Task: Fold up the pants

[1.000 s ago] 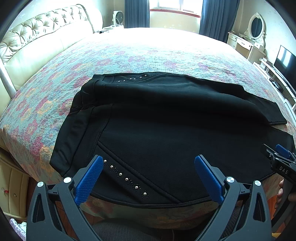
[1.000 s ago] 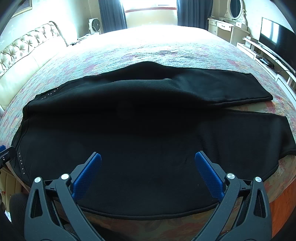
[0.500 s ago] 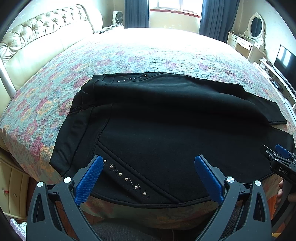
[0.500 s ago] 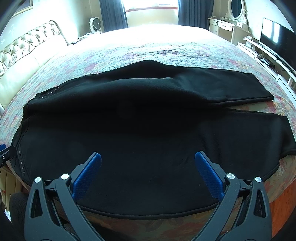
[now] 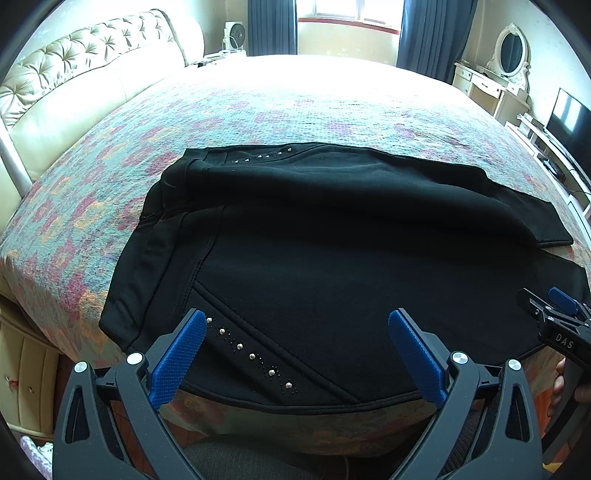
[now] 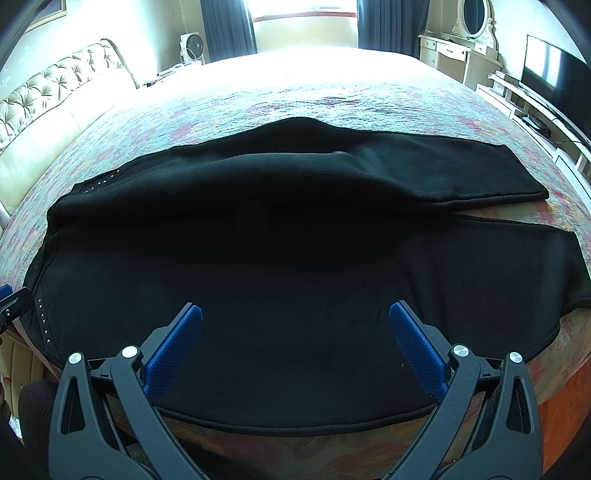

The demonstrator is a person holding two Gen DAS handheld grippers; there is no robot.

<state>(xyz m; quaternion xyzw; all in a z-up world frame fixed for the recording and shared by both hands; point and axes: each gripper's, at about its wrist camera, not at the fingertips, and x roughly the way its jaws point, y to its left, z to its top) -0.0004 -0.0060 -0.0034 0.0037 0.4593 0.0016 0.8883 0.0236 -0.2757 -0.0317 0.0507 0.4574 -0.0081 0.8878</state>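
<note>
Black pants lie spread across the near side of the bed, waistband to the left, both legs running right. Silver studs line a pocket seam near the front edge. My left gripper hovers open above the waist end, nothing between its blue pads. My right gripper stands open over the near leg, close to the bed's front edge. The right gripper also shows at the right edge of the left wrist view, with a hand beneath it.
The bed has a floral quilt and a tufted cream headboard at left. A dresser with an oval mirror and a TV stand at right. A fan sits by the curtains.
</note>
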